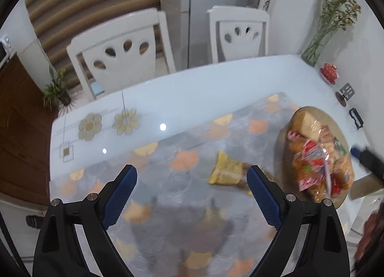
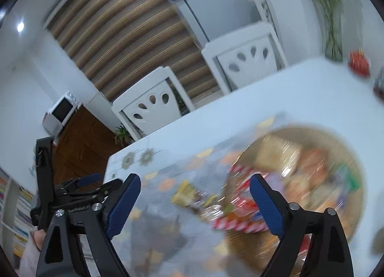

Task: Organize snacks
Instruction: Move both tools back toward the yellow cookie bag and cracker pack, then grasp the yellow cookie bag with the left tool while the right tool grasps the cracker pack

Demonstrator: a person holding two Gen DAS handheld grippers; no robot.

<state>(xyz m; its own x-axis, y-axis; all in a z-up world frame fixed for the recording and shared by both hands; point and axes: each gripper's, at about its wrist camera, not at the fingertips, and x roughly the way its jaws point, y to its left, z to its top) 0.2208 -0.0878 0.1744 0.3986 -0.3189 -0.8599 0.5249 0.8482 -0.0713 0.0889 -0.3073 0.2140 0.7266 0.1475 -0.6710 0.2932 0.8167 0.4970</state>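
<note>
- left gripper (image 1: 192, 181) wide open, nothing between the pads, over the patterned mat (image 1: 168, 195) on the bench (image 1: 192, 85)
- right gripper (image 2: 195, 190) also spread wide, empty; view blurred
- yellow snack packet (image 1: 226, 170) lies on the mat, just left of the round tray (image 1: 309, 111)
- tray piled with bagged snacks (image 1: 319, 159), at the bench's right side

Right wrist view: woven tray (image 2: 336, 137) and snack packets (image 2: 242, 207) smeared by motion blur, labels unreadable. Yellow packet (image 2: 184, 193) blurred too. Red item (image 2: 358, 62) at table (image 2: 276, 89) far corner indistinct. Left wrist view: right hand-held gripper (image 1: 354, 152) cut by picture edge, only blue tip showing. Yellow packet's (image 1: 226, 169) right end hidden behind fingertip (image 1: 261, 187).
</note>
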